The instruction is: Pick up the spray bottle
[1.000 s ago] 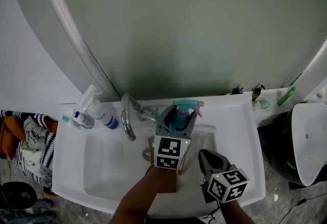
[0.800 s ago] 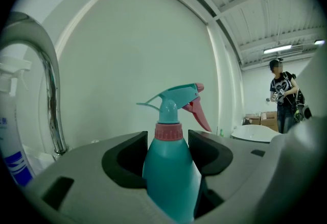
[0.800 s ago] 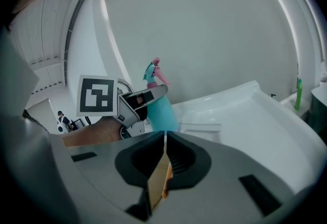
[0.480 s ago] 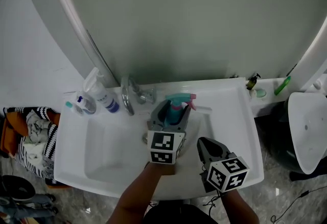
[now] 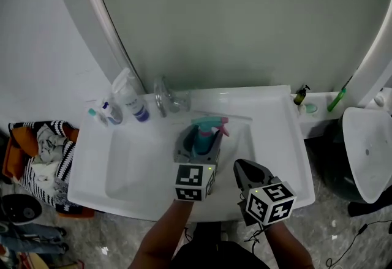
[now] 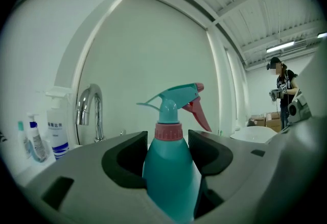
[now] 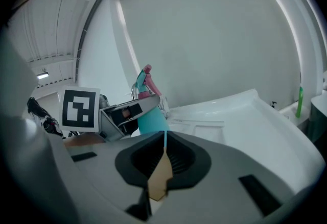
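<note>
The teal spray bottle (image 5: 203, 132) with its pink collar and trigger stands upright between the jaws of my left gripper (image 5: 201, 139), which is shut on its body over the white sink (image 5: 275, 111). In the left gripper view the bottle (image 6: 171, 177) fills the gap of the left gripper (image 6: 168, 141), both pads against it. My right gripper (image 5: 248, 170) hangs to the right of it near the sink's front edge, shut with nothing in it. From the right gripper view the bottle (image 7: 150, 116) shows beyond the right gripper (image 7: 164, 139).
A chrome faucet (image 5: 163, 100) stands at the back of the sink, with a white pump bottle (image 5: 131, 100) and a small bottle (image 5: 108, 112) to its left. A green toothbrush (image 5: 337, 101) and a dark little bottle (image 5: 299, 96) sit at the right. A person (image 6: 284, 91) stands far off.
The left gripper has carried the spray bottle away from the faucet and back ledge, towards the sink's front. The right gripper has drawn back the same way, still shut.
</note>
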Motion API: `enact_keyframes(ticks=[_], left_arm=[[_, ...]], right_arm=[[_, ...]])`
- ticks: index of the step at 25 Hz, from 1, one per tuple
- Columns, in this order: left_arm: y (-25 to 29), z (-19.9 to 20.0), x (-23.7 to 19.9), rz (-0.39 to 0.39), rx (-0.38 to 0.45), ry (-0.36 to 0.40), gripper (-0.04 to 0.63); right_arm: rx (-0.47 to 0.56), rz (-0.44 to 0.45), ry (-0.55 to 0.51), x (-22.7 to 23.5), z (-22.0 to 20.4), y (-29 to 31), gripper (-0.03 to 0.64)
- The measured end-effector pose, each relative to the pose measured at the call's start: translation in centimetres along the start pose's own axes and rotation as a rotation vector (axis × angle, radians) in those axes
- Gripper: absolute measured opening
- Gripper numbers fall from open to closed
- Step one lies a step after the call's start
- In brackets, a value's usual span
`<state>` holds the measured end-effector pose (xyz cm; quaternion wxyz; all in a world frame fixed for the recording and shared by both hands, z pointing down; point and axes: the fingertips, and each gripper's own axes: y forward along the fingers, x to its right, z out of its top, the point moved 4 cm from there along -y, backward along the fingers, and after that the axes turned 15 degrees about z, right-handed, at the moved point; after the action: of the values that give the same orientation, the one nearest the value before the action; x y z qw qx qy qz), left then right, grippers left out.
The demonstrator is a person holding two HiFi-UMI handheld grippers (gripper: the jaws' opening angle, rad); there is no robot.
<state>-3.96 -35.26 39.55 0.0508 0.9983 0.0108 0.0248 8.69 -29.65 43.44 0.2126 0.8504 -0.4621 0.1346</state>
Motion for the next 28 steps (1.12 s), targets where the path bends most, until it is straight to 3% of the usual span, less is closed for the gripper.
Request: enact_keyframes(ticks=[9, 28], left_arm=[[-5.7, 0.7, 0.0, 0.015, 0.028, 0.033, 0.242], [-14.6, -1.3, 0.1, -0.001, 0.001, 0.042, 0.243]], right_arm=[[0.011, 0.01, -0.034, -2.2, -0.7, -2.0, 0.008], [-0.012, 0.007, -0.084, -6.4, -2.9, -4.4, 0.008]])
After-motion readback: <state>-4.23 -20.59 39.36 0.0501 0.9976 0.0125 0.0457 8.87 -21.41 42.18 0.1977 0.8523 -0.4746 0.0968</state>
